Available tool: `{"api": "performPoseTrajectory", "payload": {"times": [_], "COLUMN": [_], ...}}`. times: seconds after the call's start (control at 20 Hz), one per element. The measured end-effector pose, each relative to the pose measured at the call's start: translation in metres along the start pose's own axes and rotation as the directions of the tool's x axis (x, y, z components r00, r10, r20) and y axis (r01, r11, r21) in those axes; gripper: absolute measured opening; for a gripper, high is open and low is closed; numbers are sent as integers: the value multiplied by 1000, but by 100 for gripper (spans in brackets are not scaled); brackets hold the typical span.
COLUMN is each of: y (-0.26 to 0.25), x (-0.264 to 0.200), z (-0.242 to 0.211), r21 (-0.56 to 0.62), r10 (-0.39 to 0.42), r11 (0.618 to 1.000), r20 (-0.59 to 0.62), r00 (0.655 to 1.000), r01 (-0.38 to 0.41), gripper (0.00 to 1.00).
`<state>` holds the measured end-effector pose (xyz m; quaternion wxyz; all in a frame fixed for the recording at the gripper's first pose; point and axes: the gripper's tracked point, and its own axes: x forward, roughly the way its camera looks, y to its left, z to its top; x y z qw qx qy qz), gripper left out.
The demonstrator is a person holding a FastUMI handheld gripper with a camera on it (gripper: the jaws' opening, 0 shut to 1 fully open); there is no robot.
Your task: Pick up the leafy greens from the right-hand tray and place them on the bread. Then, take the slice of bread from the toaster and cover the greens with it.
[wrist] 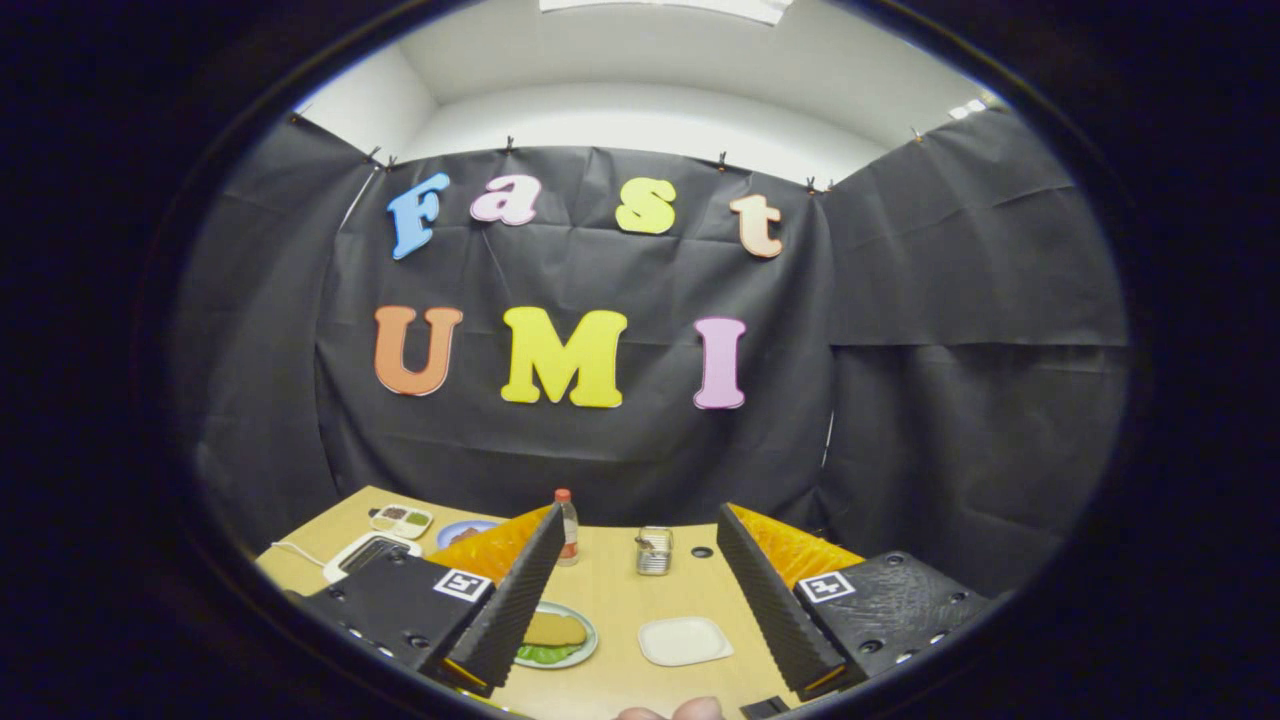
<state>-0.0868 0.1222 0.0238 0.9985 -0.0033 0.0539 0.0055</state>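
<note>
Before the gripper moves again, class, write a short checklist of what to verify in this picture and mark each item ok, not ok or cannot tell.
1. Gripper open, nothing between its fingers: ok.
2. Greens lie on the plate near the left finger: ok.
3. Bread lies over the greens: ok.
4. Whether a second slice lies under the greens: cannot tell.
5. White tray between the fingers holds no greens: ok.
6. Toaster beyond the left finger, whether a slice sits in its slot: cannot tell.
</note>
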Motion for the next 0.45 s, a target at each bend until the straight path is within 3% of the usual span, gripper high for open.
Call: {"api": "performPoseTrajectory", "payload": {"times": [0.45], "y": [15], "x": [11], "z": [1], "r21": [-5], "r10": [49], "r11": [999], "r20": [0], "r00": [999], "r01": [-49], "gripper": [96]}}
